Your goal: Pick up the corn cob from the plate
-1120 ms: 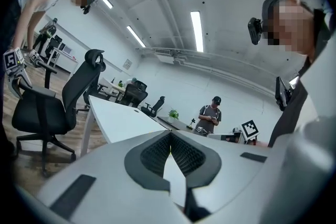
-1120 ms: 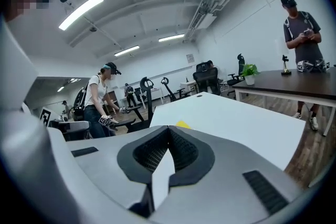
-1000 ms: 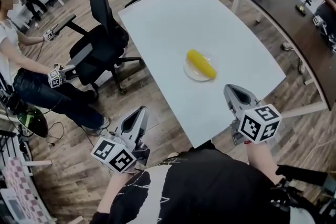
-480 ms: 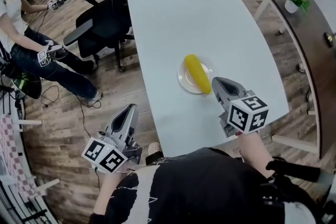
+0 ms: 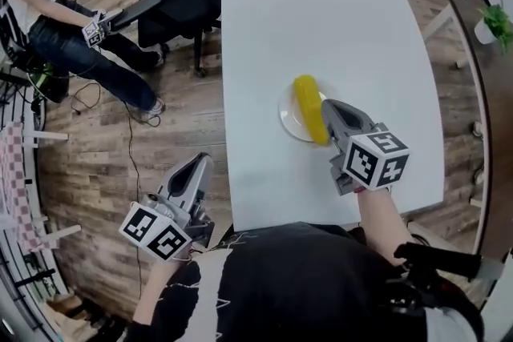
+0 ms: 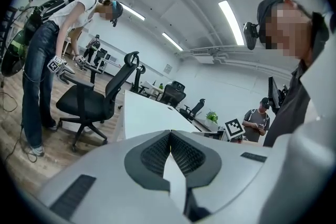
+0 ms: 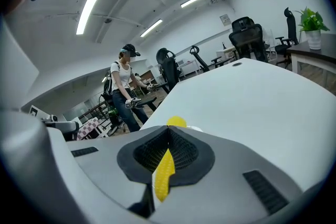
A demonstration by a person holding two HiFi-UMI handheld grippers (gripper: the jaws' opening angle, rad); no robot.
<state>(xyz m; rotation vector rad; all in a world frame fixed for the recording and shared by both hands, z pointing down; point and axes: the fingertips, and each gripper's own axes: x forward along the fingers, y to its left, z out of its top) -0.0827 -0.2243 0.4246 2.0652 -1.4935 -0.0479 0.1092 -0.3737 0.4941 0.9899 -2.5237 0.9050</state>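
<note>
Approach step: our right gripper (image 5: 329, 106), clenched empty, hovers by the corn cob (image 5: 307, 96) on its plate (image 5: 286, 118); we judge opening comes next.

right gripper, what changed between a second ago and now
The right gripper moved forward from the near edge of the table to the corn cob. Its shut jaws now sit by the cob's near end, gripping nothing. Unchanged: the cob lies on the plate, and the left gripper hangs beside the table, jaws shut.
</note>
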